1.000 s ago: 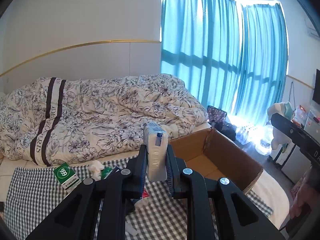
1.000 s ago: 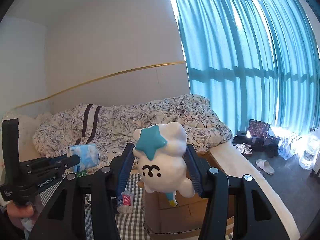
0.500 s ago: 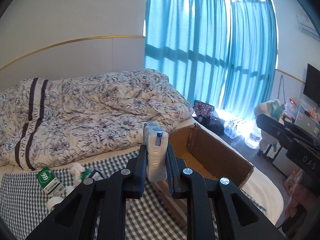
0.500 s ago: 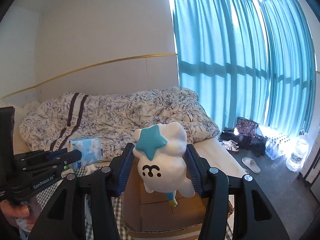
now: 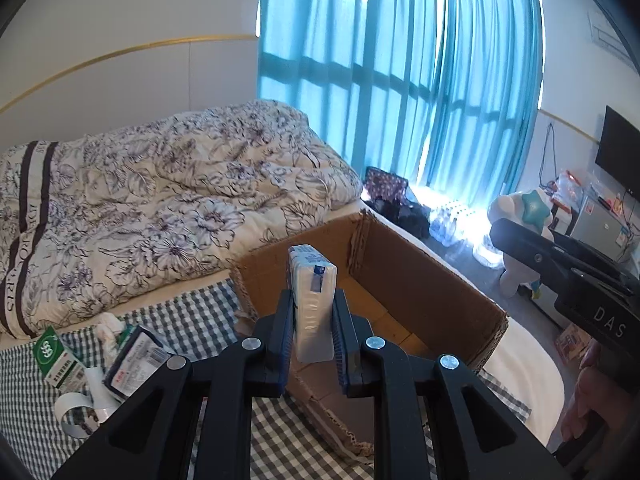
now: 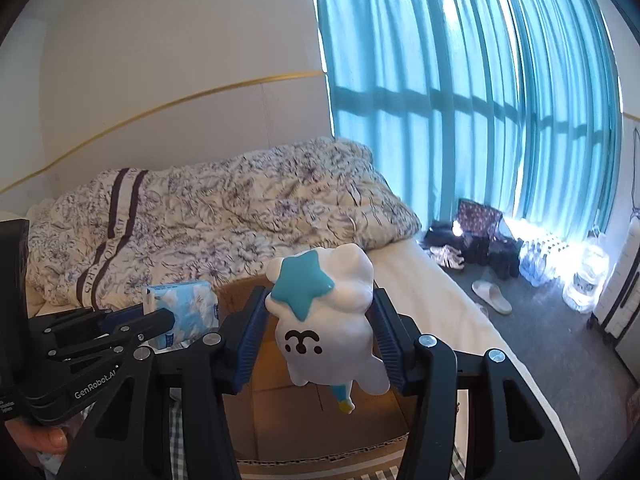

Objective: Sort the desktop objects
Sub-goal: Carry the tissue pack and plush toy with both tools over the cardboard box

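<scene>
You have the left gripper [image 5: 313,322] clamped on the tissue pack [image 5: 311,300] and the right gripper [image 6: 318,326] clamped on the plush toy [image 6: 328,316], the open cardboard box [image 5: 420,280] just beyond both sets of fingers, seemingly for dropping them in.

The left gripper [image 5: 313,322] has its jaws clamped on a tissue pack [image 5: 311,300] held upright. The right gripper [image 6: 320,336] squeezes a white plush toy [image 6: 326,316] between its jaws. A hand [image 5: 580,396] grips the right gripper's handle.

Ahead of and below both jaws, the box [image 5: 424,280] is gaping open-topped; clutter [image 5: 120,356] is crowding the cloth [image 5: 200,320] left of the left jaws.
</scene>
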Action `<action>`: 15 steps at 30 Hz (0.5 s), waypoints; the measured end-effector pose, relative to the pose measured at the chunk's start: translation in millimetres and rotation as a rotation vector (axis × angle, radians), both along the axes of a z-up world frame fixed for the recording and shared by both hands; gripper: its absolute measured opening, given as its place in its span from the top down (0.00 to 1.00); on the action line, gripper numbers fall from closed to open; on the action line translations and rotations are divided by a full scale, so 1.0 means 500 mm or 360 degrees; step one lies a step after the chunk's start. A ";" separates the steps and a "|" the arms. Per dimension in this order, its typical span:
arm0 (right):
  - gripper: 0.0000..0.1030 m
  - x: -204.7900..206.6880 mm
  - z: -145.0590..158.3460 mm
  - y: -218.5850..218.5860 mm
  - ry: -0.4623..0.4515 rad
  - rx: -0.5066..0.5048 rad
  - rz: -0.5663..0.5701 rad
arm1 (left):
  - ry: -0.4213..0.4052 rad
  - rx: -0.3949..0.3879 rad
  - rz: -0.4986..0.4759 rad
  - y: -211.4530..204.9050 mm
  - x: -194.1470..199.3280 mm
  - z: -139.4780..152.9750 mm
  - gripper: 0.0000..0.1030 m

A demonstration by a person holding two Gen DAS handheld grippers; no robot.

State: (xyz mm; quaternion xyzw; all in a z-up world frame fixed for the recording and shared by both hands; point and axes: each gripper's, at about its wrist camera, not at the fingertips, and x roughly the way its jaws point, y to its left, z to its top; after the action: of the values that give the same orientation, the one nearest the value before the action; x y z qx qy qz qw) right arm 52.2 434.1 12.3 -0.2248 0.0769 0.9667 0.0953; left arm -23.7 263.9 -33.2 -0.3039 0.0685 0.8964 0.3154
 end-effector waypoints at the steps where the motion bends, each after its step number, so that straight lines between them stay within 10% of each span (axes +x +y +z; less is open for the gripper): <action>1: 0.50 -0.004 -0.006 0.006 -0.0017 -0.0011 -0.0002 | -0.0011 -0.0006 -0.0007 0.004 -0.003 -0.005 0.83; 15: 0.50 -0.059 -0.094 0.030 -0.0301 -0.0067 -0.0025 | -0.0183 -0.0147 -0.0119 0.079 -0.035 -0.094 0.83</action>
State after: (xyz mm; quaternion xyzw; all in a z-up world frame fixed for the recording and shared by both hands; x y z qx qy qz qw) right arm 22.6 449.1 -34.6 -0.3163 0.0897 0.9385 0.1049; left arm -41.1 303.4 -80.2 -0.3664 0.1027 0.8609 0.3377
